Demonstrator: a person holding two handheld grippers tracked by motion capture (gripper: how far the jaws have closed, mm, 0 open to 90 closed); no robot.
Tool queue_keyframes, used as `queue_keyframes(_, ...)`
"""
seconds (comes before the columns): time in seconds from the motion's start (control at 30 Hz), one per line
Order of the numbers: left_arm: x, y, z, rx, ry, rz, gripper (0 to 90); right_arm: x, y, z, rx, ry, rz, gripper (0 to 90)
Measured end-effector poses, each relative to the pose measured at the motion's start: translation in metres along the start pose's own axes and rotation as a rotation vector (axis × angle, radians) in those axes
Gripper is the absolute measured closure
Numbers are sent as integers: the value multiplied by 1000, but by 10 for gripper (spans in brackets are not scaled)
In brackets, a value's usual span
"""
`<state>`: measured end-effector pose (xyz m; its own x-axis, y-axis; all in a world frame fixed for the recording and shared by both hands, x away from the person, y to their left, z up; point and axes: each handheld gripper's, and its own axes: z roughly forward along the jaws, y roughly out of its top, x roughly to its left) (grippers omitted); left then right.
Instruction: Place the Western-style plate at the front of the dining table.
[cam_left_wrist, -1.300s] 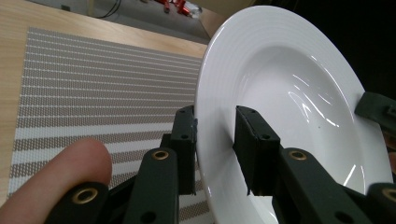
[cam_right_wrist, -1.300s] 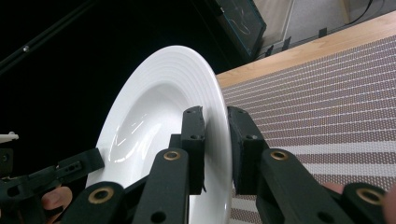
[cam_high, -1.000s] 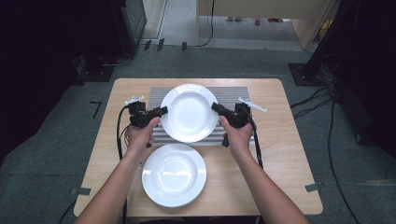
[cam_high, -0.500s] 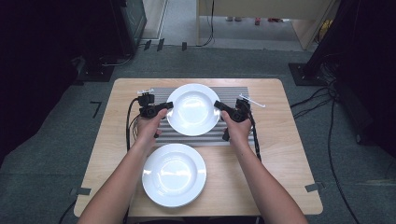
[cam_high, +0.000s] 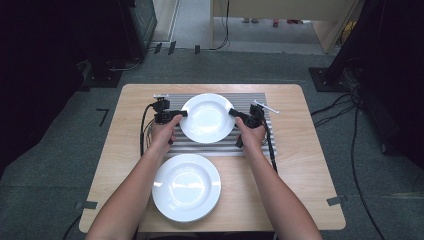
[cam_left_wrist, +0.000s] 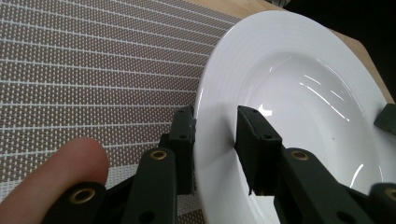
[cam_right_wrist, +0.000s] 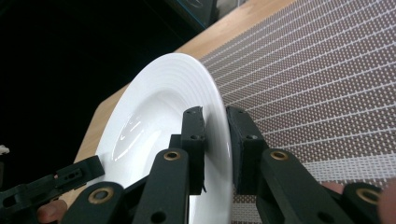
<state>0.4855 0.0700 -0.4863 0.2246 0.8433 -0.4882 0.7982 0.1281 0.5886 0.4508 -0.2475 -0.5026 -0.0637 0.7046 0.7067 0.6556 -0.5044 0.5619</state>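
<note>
The far plate (cam_high: 207, 118) is carried between the two tongs above the striped mat (cam_high: 260, 142): the left tongs (cam_high: 181, 114) pinch its left rim and the right tongs (cam_high: 233, 113) pinch its right rim, opposite each other across its width. Held this way, the plate lies roughly level over the mat's middle, so setting it down probably requires both hands to sink evenly. A second plate (cam_high: 186, 186) rests on the table (cam_high: 310, 165), near the person.
</note>
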Motion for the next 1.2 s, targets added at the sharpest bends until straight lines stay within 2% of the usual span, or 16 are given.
queue_keyframes(0.2, 0, -2, 8, 19, 16, -6, 682, -6, 2, 8, 7, -25, 13, 792)
queue_keyframes(0.37, -4, -1, 9, 27, 27, 12, 680, -11, 3, 11, 3, -45, 33, 784)
queue_keyframes(0.57, -6, -1, 10, 28, 26, 15, 685, -17, 3, 16, 6, -49, 57, 776)
queue_keyframes(0.7, -6, -1, 9, 33, 21, 18, 670, -18, 2, 16, -3, -48, 36, 774)
queue_keyframes(0.9, -9, -1, 9, 24, 11, 20, 598, -16, 1, 16, -6, -59, -1, 758)
queue_keyframes(1.0, -7, -1, 5, 10, -15, 11, 525, -12, 0, 14, -25, -50, -23, 655)
queue_keyframes(1.1, -10, 0, -3, -18, -13, 22, 455, -8, 0, 10, -39, -60, -90, 603)
queue_keyframes(1.2, -16, 0, -12, -34, -2, 67, 404, -4, 1, 6, -55, -67, -147, 561)
